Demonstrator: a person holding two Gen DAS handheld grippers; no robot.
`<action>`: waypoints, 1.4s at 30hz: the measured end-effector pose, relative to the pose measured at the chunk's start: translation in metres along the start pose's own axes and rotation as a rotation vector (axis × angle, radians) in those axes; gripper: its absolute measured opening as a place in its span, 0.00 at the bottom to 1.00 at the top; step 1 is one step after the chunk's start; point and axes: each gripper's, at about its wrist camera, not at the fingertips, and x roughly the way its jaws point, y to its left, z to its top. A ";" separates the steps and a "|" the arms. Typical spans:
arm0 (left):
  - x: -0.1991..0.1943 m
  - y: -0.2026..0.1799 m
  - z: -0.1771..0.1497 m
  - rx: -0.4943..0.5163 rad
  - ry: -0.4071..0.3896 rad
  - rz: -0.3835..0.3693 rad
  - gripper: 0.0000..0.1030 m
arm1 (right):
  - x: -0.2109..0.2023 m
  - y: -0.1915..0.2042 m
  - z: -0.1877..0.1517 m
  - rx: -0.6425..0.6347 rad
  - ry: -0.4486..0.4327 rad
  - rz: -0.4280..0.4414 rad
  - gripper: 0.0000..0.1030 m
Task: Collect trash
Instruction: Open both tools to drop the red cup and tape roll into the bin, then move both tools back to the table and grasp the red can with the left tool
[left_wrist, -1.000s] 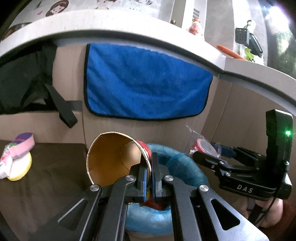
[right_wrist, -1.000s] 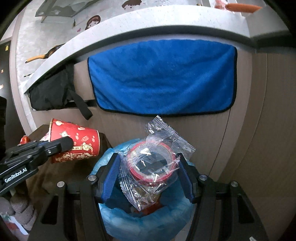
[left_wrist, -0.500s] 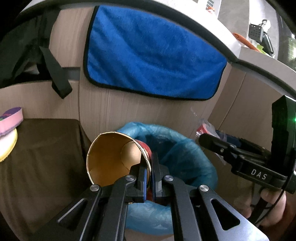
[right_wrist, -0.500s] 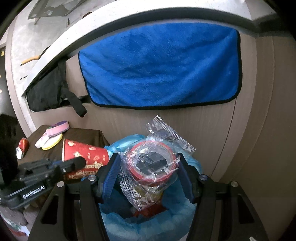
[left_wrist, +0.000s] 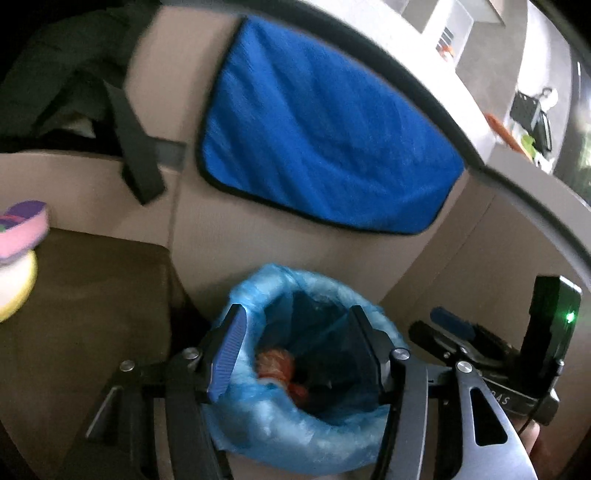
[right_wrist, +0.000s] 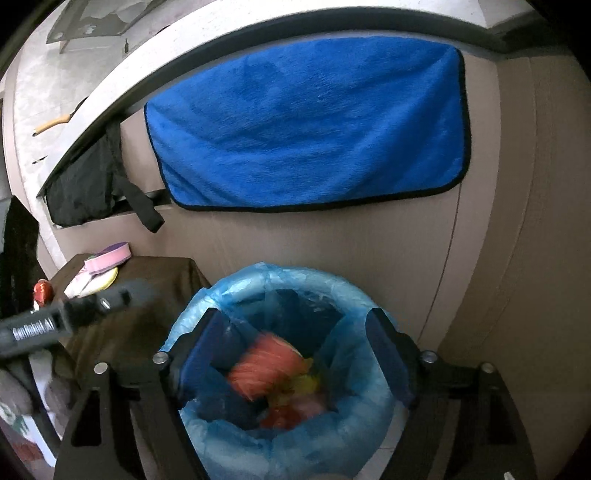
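Observation:
A bin lined with a blue plastic bag (left_wrist: 303, 439) (right_wrist: 295, 280) stands against the beige cabinet. My left gripper (left_wrist: 295, 350) is open and empty just above its mouth. My right gripper (right_wrist: 295, 347) is open and empty above the bin too. Inside the bin lies a blurred red paper cup (right_wrist: 264, 369) (left_wrist: 275, 363) among other red and yellow trash. The right gripper shows at the right of the left wrist view (left_wrist: 454, 328), and the left one at the left of the right wrist view (right_wrist: 118, 299).
A blue towel (left_wrist: 321, 147) (right_wrist: 310, 125) hangs on the cabinet above the bin. A dark brown stool (left_wrist: 85, 295) (right_wrist: 155, 273) left of the bin carries pink and yellow items (right_wrist: 103, 266). A black bag (right_wrist: 85, 188) hangs at the left.
Both grippers have opened over the bin. The red paper cup left my left gripper and the bagged red tape roll left my right gripper; both dropped into the bin.

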 end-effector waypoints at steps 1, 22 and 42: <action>-0.012 0.004 0.001 0.010 -0.012 0.017 0.55 | -0.004 0.002 0.001 0.000 -0.004 0.002 0.75; -0.279 0.258 -0.029 -0.283 -0.269 0.595 0.59 | -0.002 0.196 0.015 -0.223 -0.037 0.234 0.75; -0.239 0.410 -0.034 -0.572 -0.088 0.409 0.61 | 0.057 0.310 0.000 -0.369 0.102 0.308 0.75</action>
